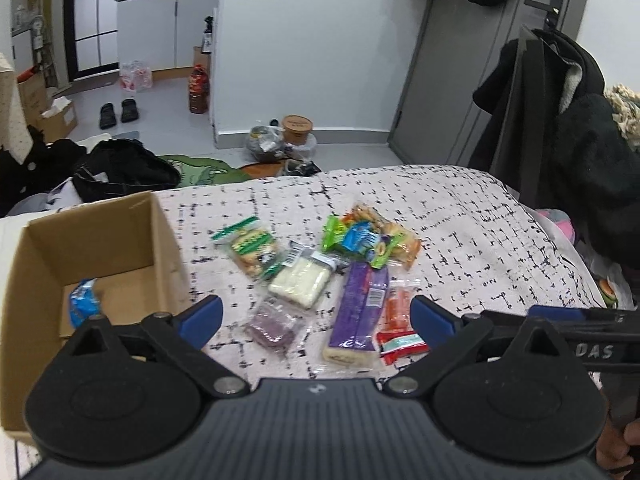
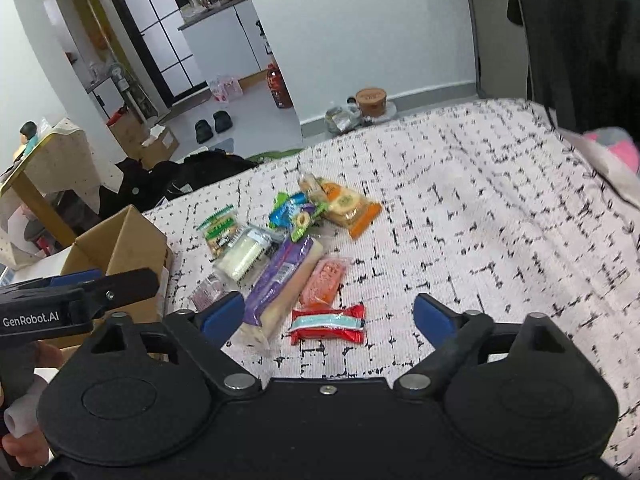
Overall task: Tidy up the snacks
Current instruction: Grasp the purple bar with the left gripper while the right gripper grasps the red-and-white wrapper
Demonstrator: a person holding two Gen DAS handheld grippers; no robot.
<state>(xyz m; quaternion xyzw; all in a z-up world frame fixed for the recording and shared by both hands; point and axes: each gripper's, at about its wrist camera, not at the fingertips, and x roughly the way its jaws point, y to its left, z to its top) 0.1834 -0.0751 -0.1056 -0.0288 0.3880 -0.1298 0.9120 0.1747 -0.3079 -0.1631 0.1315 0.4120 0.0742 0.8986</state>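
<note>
Several snack packets lie on a white bedspread with black marks. A long purple packet (image 1: 358, 312) (image 2: 280, 280) lies in front, a red packet (image 1: 400, 345) (image 2: 328, 324) and an orange one (image 1: 398, 308) (image 2: 323, 282) beside it. A white packet (image 1: 298, 286) (image 2: 244, 258), a green-striped one (image 1: 252, 250) and a colourful pile (image 1: 368, 238) (image 2: 320, 210) lie further off. A cardboard box (image 1: 100, 240) (image 2: 120, 248) at the left holds one blue packet (image 1: 82, 302). My left gripper (image 1: 316, 318) is open and empty above the near packets. My right gripper (image 2: 329, 314) is open and empty over the red packet.
The bedspread (image 2: 480, 220) runs on to the right. Dark coats (image 1: 560, 128) hang at the bed's right side. Black bags and clothes (image 1: 120, 168) lie on the floor beyond the bed. The other gripper shows at the edge of each view.
</note>
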